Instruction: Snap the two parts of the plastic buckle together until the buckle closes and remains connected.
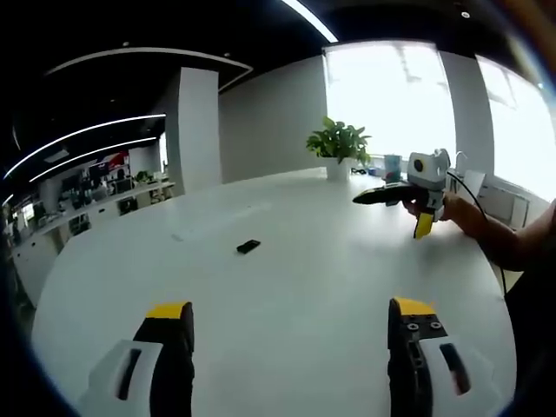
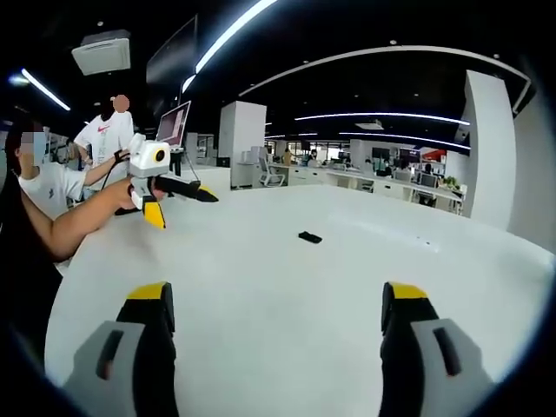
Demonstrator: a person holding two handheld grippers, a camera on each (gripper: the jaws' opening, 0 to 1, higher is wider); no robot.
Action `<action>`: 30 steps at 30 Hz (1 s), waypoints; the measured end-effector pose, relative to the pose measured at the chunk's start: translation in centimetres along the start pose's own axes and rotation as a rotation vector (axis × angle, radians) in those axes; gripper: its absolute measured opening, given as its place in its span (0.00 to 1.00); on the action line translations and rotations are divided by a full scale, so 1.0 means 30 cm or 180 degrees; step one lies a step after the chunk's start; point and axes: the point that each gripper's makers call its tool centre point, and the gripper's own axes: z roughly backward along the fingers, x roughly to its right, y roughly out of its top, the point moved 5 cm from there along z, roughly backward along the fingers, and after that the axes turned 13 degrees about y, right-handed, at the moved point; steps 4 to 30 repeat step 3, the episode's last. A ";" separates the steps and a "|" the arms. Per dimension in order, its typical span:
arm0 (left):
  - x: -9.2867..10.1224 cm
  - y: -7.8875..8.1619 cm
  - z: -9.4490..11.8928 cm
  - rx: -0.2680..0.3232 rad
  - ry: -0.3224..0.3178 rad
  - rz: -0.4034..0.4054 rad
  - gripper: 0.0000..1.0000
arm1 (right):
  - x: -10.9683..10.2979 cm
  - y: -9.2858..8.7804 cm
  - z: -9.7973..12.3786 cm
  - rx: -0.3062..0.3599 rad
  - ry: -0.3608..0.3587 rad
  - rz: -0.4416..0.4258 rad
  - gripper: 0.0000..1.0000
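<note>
The left gripper [image 1: 291, 326] is held with its jaws spread wide apart, yellow tips up, nothing between them. In its own view the right gripper [image 1: 423, 228] shows at about two o'clock, gripped by a hand [image 1: 460, 213] with a bare forearm running off toward three o'clock. The right gripper's jaws also stand wide apart and empty in the right gripper view, where the left gripper appears at ten o'clock, carried by a hand on an outstretched arm.

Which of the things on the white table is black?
The small flat piece, likely the buckle, lying alone mid-table. The potted plant at the far edge is green, in a white pot.
</note>
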 end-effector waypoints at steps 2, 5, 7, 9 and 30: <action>0.000 0.000 0.000 0.0000 0.0001 -0.0007 0.94 | 0.000 0.001 0.001 0.0002 -0.0007 0.0000 1.00; 0.001 0.001 0.000 0.0003 -0.0001 -0.0002 0.94 | 0.000 0.002 0.002 0.0007 -0.0008 0.0001 1.00; 0.001 0.001 0.000 0.0003 -0.0001 -0.0002 0.94 | 0.000 0.002 0.002 0.0007 -0.0008 0.0001 1.00; 0.001 0.001 0.000 0.0003 -0.0001 -0.0002 0.94 | 0.000 0.002 0.002 0.0007 -0.0008 0.0001 1.00; 0.001 0.001 0.000 0.0003 -0.0001 -0.0002 0.94 | 0.000 0.002 0.002 0.0007 -0.0008 0.0001 1.00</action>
